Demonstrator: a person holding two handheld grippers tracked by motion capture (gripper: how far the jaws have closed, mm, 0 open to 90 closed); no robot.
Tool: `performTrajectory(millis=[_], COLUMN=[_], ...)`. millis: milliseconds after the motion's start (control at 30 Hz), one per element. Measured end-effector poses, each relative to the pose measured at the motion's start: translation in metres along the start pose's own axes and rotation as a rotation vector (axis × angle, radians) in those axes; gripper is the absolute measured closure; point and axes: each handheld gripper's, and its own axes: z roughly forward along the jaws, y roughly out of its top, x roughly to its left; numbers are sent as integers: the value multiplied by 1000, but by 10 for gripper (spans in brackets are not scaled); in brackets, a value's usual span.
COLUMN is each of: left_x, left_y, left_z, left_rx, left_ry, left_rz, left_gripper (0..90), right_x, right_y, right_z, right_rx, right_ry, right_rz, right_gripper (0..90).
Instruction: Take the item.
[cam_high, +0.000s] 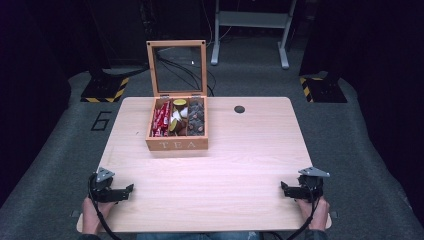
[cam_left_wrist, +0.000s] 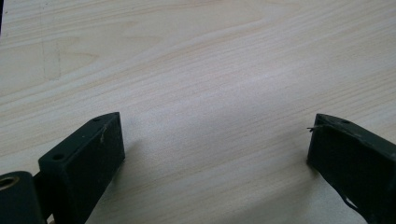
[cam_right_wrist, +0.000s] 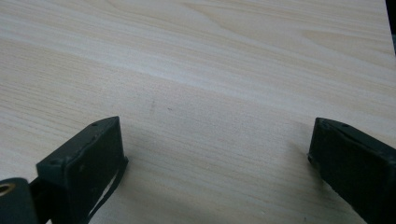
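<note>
Lying well beyond both claws (cam_high: 131, 188) (cam_high: 283, 189): tea box (cam_high: 177, 144).

Looking forward and down from high over the pale wooden table (cam_high: 240, 170), taking in its whole top. Riding low, close to that same bare tabletop (cam_left_wrist: 196, 70) (cam_right_wrist: 210, 65), facing along it.

I hold my left gripper (cam_high: 131, 189) and right gripper (cam_high: 283, 187) low at my sides, pointing inward toward each other, jaws spread wide and empty.
</note>
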Motion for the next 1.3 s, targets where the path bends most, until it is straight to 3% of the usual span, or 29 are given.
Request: performTrajectory(millis=[700,900,1300], left_x=[1,-2,-9], left_y=[1,9,28], left_z=[0,-3,-13], left_rx=[11,-1,-29], left_ry=[-11,-58,-77], left_rz=[7,6,31], left_gripper=[31,35,43], right_x=[1,1,1], right_y=[0,0,0], right_z=[0,0,0], right_rx=[1,-2,-2], right_ry=[2,3,7], right_rz=[-10,-10,-11], right_gripper=[22,23,24])
